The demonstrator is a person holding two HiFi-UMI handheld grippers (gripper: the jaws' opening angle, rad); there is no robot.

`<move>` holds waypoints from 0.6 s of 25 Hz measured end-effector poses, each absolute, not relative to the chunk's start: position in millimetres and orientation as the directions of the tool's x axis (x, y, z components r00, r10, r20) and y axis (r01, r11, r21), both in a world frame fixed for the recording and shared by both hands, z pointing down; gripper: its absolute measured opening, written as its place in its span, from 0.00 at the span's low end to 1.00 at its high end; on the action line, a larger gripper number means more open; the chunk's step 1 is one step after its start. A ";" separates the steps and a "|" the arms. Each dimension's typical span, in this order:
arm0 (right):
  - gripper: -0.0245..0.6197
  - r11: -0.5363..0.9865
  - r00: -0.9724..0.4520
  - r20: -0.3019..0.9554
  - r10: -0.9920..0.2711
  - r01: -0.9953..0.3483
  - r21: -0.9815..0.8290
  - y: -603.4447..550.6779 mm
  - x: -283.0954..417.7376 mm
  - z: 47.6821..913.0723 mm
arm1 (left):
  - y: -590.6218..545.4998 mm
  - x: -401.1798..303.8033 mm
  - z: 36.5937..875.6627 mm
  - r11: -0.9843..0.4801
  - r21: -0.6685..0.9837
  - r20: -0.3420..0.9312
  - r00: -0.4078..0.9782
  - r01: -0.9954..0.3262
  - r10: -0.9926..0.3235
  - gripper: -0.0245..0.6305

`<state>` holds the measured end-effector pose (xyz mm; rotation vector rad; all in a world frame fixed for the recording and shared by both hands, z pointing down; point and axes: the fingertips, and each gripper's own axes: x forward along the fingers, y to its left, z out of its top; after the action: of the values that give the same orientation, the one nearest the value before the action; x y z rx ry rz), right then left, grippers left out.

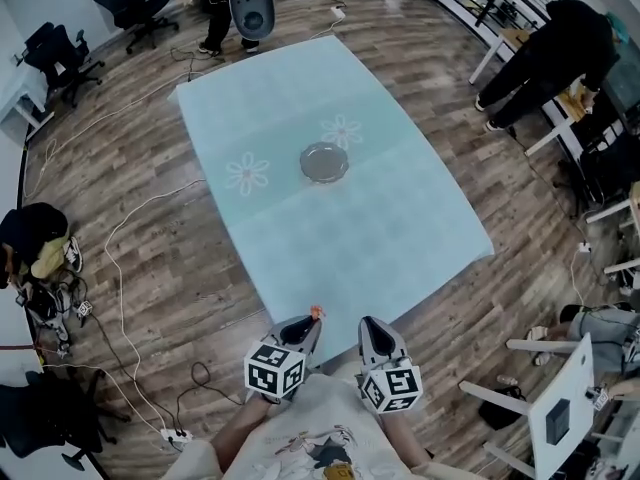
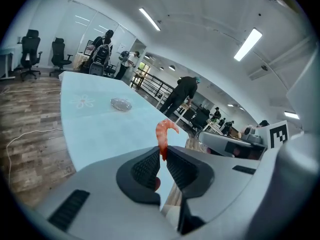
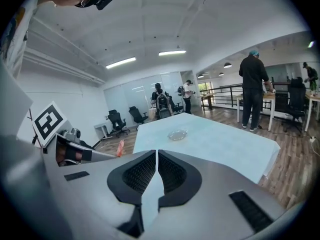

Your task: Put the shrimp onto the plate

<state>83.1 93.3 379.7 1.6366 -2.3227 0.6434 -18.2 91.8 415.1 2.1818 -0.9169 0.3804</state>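
An orange shrimp (image 2: 163, 134) sticks up from between the jaws of my left gripper (image 2: 163, 156), which is shut on it. In the head view that gripper (image 1: 312, 320) hovers at the near edge of the table with the shrimp (image 1: 316, 311) at its tip. My right gripper (image 1: 372, 328) hangs beside it, shut with nothing between its jaws (image 3: 156, 156). A small clear glass plate (image 1: 324, 162) rests near the middle of the pale blue tablecloth (image 1: 380, 228), far ahead of both grippers. The plate (image 2: 120, 104) also shows in the left gripper view and the plate (image 3: 177, 134) in the right gripper view.
Flower prints (image 1: 247, 174) mark the cloth beside the plate. Cables (image 1: 118, 268) trail over the wooden floor at the left. Office chairs (image 1: 135, 3) stand at the back left. A person (image 1: 550, 58) leans over a desk at the right.
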 end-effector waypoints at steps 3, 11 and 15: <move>0.09 0.331 -0.391 0.441 -0.808 -0.920 -0.210 77.0 75.5 378.7 | 75.6 -23.0 410.1 -0.450 0.518 0.507 0.685 -0.727 -0.523 0.11; 0.09 0.481 -0.501 0.458 -0.735 -0.860 -0.169 18.2 73.0 394.9 | 30.0 -30.3 423.1 -0.347 0.468 0.561 0.577 -0.813 -0.594 0.11; 0.09 0.575 -0.576 0.469 -0.669 -0.802 -0.164 -7.9 60.5 410.6 | 8.8 -37.1 432.6 -0.301 0.445 0.587 0.529 -0.843 -0.613 0.11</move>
<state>60.5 -7.9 410.6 1.1955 -2.4538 0.5160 -37.1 8.8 432.6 2.0297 -1.1792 0.3986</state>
